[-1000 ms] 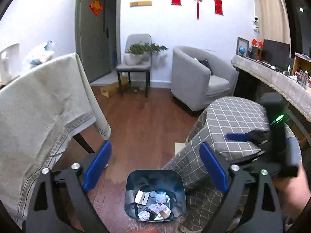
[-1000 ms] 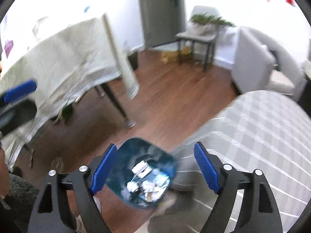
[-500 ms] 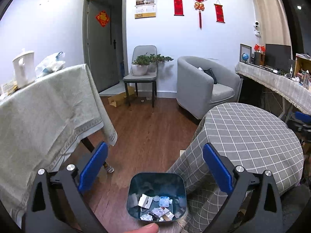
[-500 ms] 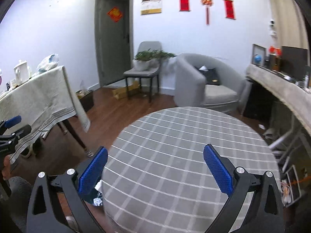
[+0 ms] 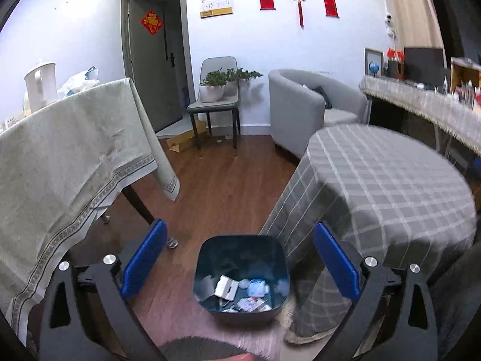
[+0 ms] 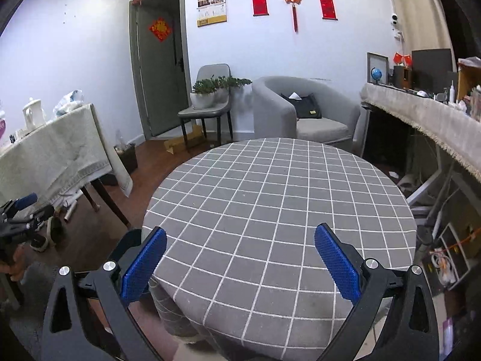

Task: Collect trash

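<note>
Left wrist view: the left gripper (image 5: 239, 251) is seen spread wide with nothing between its blue pads, above a dark blue bin (image 5: 242, 276) that stands on the wooden floor (image 5: 216, 186) just beside the draped edge of the round checked tabletop (image 5: 390, 186); crumpled paper and wrapper trash (image 5: 240, 290) is seen lying in the bin's bottom. Right wrist view: the right gripper (image 6: 240, 260) is seen released and empty, its jaws having just been opening, over the near part of the same grey checked tabletop (image 6: 279, 198), and the left gripper is partly seen at the left edge.
</note>
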The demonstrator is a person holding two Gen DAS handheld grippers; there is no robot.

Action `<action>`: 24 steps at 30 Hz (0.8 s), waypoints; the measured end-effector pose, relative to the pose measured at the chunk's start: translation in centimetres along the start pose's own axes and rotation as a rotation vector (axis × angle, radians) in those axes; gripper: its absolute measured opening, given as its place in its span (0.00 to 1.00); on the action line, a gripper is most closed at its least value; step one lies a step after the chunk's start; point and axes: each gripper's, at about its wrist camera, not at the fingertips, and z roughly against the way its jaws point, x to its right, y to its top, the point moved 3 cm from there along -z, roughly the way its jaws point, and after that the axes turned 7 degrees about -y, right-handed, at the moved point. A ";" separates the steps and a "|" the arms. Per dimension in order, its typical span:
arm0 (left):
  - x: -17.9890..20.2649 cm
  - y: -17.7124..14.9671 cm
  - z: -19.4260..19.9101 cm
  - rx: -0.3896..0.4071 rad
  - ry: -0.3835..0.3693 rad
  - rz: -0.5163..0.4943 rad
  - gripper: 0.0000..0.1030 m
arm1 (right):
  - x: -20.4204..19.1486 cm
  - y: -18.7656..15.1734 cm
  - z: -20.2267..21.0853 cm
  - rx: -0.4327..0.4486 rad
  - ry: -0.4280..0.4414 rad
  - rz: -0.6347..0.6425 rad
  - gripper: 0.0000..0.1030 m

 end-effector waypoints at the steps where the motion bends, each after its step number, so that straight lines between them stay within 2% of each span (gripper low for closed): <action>1: -0.2 -0.2 -0.3 -0.014 -0.004 0.015 0.97 | -0.2 0.0 0.1 0.005 0.005 0.005 0.97; 7: -0.9 -0.4 0.1 0.001 -0.022 0.074 0.97 | -0.7 -0.3 0.6 0.024 0.049 0.007 0.97; 24: -0.3 -0.3 0.2 0.003 -0.014 0.046 0.97 | -1.2 -0.3 0.8 0.027 0.061 0.009 0.97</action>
